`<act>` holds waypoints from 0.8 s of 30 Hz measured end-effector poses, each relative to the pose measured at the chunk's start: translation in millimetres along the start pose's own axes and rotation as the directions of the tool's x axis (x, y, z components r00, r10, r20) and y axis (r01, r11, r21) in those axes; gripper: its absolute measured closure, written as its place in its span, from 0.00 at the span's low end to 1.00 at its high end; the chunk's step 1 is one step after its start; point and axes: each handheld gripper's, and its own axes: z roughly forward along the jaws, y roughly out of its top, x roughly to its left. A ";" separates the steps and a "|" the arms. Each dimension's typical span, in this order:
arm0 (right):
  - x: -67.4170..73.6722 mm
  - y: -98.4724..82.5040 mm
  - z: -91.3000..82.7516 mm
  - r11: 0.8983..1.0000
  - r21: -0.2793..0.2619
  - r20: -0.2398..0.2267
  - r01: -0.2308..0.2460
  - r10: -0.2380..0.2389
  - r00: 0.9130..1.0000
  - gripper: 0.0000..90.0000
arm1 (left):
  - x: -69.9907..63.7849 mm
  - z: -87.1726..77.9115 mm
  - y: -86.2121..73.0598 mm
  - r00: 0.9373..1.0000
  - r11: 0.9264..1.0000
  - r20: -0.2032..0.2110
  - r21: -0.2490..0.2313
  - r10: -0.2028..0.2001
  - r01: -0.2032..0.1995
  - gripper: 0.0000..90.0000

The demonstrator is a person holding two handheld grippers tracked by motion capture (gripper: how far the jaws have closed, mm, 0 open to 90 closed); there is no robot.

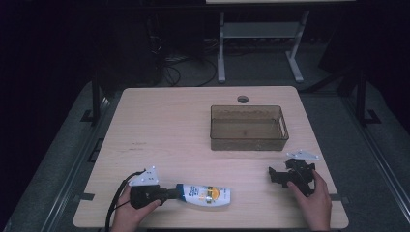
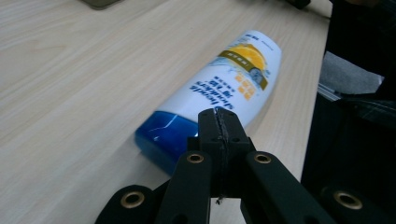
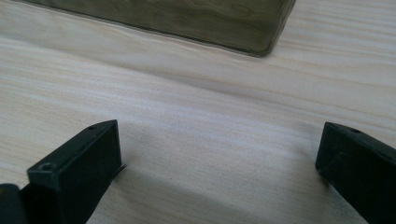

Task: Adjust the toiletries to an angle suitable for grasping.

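Observation:
A white shampoo bottle (image 1: 205,194) with a blue cap and an orange label lies on its side near the table's front edge. In the left gripper view the bottle (image 2: 224,88) stretches away with its blue cap nearest. My left gripper (image 1: 173,194) is shut, its two black jaws pressed together with nothing between them, and its tip (image 2: 219,116) sits at the cap end of the bottle. Whether it touches the cap I cannot tell. My right gripper (image 1: 280,175) rests at the front right of the table, open wide (image 3: 219,135) over bare wood.
A clear brownish plastic bin (image 1: 246,107) stands at the middle right of the wooden table (image 1: 164,125), and its near corner (image 3: 187,18) lies ahead of the right gripper. A cable hole (image 1: 242,99) is behind the bin. Beyond the table stand a metal frame and cables.

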 end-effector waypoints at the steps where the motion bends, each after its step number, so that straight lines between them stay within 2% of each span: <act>1: 0.0 0.0 0.0 1.000 0.000 0.000 0.000 0.000 1.000 0.00 | -0.8 1.0 0.1 1.000 1.000 0.007 0.002 0.003 -0.003 1.00; 12: 0.0 0.0 0.0 1.000 0.000 0.000 0.000 0.000 1.000 0.00 | -10.9 16.9 -0.1 0.998 0.999 0.058 0.044 0.024 -0.026 1.00; 24: 0.0 0.0 0.0 1.000 0.000 0.000 0.000 0.000 1.000 0.00 | -8.0 21.6 -3.4 0.999 0.996 0.034 0.083 0.022 -0.024 1.00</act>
